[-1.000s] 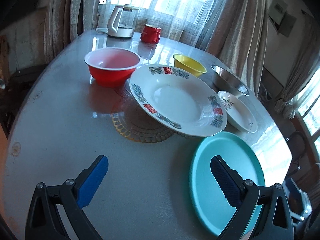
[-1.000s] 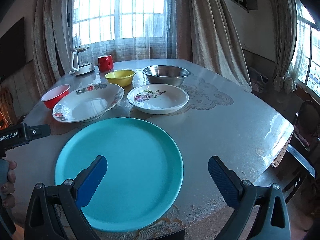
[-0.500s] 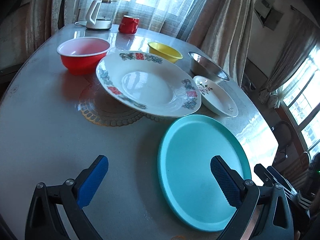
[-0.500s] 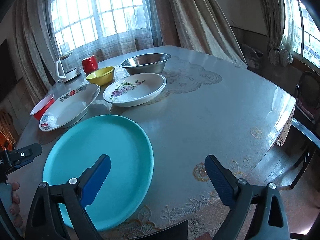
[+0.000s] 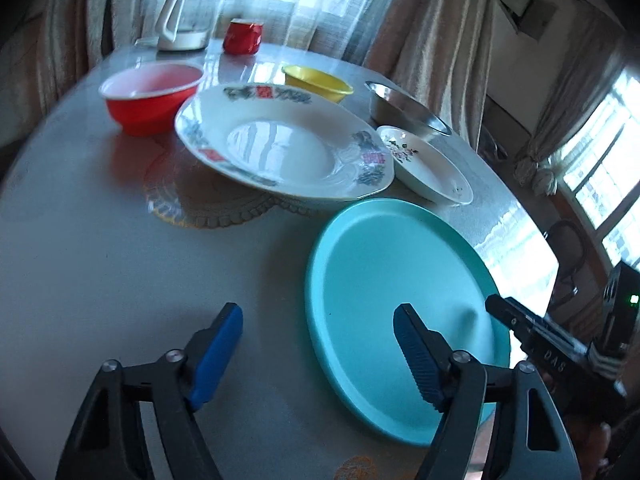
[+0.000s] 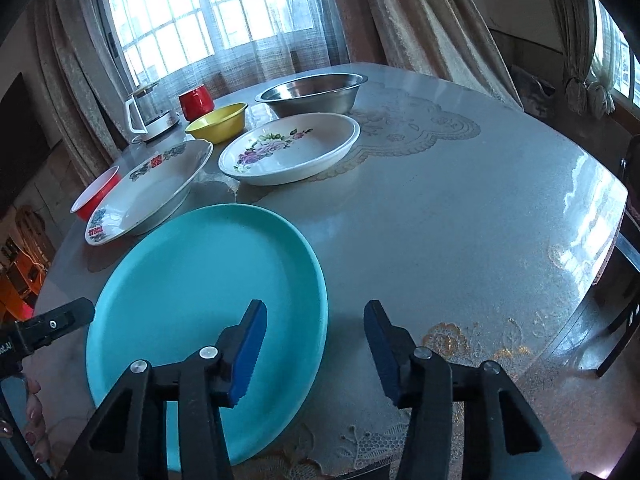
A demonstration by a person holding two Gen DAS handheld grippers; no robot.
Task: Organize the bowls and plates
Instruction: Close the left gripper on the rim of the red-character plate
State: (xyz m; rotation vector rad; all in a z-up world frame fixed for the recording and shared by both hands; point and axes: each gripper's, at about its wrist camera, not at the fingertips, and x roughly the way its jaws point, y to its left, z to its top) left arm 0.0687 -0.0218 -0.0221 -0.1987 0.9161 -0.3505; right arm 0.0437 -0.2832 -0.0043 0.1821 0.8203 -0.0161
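A large teal plate (image 5: 400, 280) (image 6: 200, 280) lies flat near the table's front edge. My left gripper (image 5: 318, 320) straddles its left rim, jaws closing, and the blue pads are not touching it. My right gripper (image 6: 316, 312) straddles the opposite rim, jaws also closing, pads clear of the plate. Behind it sit a big white patterned plate (image 5: 280, 148) (image 6: 156, 184) and a smaller floral dish (image 5: 428, 168) (image 6: 288, 148). Further back are a red bowl (image 5: 148, 96), a yellow bowl (image 5: 318, 80) and a steel bowl (image 6: 312, 92).
A red mug (image 5: 242, 36) and a glass kettle (image 5: 180, 24) stand at the far edge by the curtained window. A chair (image 6: 624, 320) stands off the table's right side. A hand (image 6: 32, 420) holds the left tool.
Both grippers' jaws have narrowed from wide open. Both have come lower and closer to the teal plate, one at each side of it. The dishes have not moved.
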